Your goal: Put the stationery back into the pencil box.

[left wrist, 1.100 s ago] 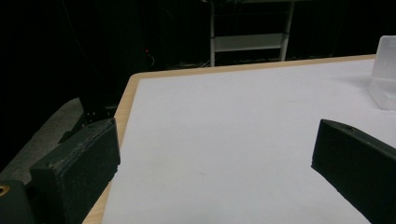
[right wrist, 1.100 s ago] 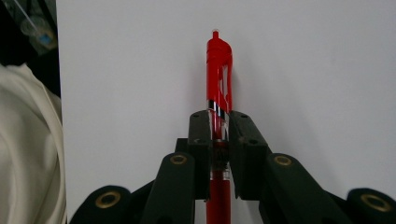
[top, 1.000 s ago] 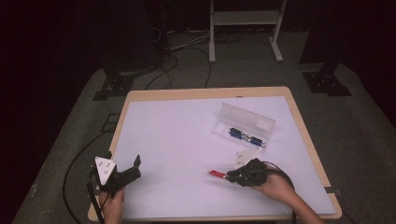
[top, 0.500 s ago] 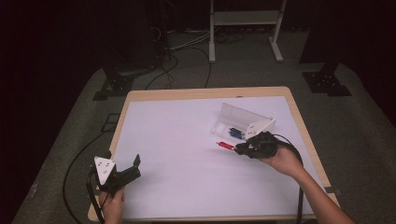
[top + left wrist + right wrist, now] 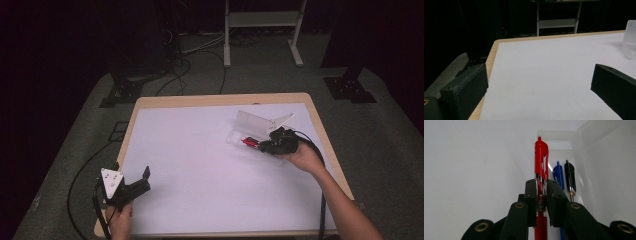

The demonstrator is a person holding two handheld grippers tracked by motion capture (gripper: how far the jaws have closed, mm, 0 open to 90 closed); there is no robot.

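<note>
My right gripper (image 5: 265, 145) (image 5: 541, 187) is shut on a red pen (image 5: 541, 157) (image 5: 248, 142) and holds it over the clear plastic pen case (image 5: 252, 125) (image 5: 586, 165) at the table's right. A blue pen (image 5: 558, 175) and a black pen (image 5: 569, 176) lie side by side inside the case, just right of the red one. The case lid stands raised. My left gripper (image 5: 137, 182) (image 5: 539, 87) rests open near the table's front left corner, with nothing between its fingers.
The white tabletop (image 5: 200, 150) has a wooden rim. A white metal stand (image 5: 260, 20) and cables lie on the floor beyond the far edge. In the left gripper view the case (image 5: 630, 40) shows at the right edge.
My right gripper has carried the red pen away from the near right part of the table up to the case. The case lid is now raised. The left gripper has stayed put.
</note>
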